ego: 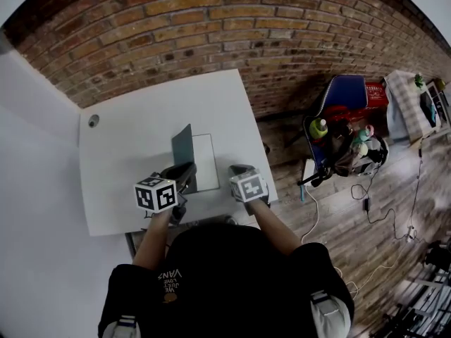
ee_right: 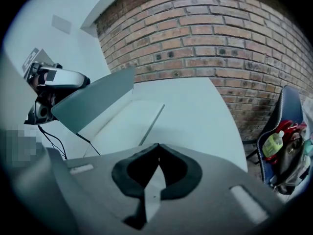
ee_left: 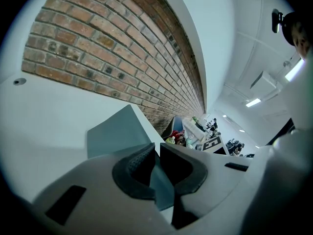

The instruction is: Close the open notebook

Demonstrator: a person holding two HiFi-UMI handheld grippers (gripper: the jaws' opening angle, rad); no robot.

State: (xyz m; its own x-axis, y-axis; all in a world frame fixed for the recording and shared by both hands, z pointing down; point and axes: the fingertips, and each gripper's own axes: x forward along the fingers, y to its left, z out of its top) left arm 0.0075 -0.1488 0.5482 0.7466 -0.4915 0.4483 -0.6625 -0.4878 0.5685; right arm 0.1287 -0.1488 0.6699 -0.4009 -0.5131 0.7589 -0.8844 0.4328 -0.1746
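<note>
A notebook lies open on the white table (ego: 134,146), its white pages (ego: 206,162) flat. Its grey-blue cover (ego: 182,146) stands up, tilted over the pages. My left gripper (ego: 184,176) is shut on the near edge of that cover (ee_left: 117,131), and the sheet runs between its dark pads (ee_left: 134,168). My right gripper (ego: 239,169) sits at the notebook's right, near the table's front edge. Its tips (ee_right: 157,148) meet with nothing between them. In the right gripper view the raised cover (ee_right: 95,99) leans above the page (ee_right: 127,126), with the left gripper (ee_right: 54,82) behind it.
A brick wall (ego: 211,27) runs behind the table. A small round grommet (ego: 94,120) sits in the table's far left corner. On the wooden floor to the right stands a blue chair (ego: 345,101) with bags and bottles, and cables (ego: 373,203) trail nearby.
</note>
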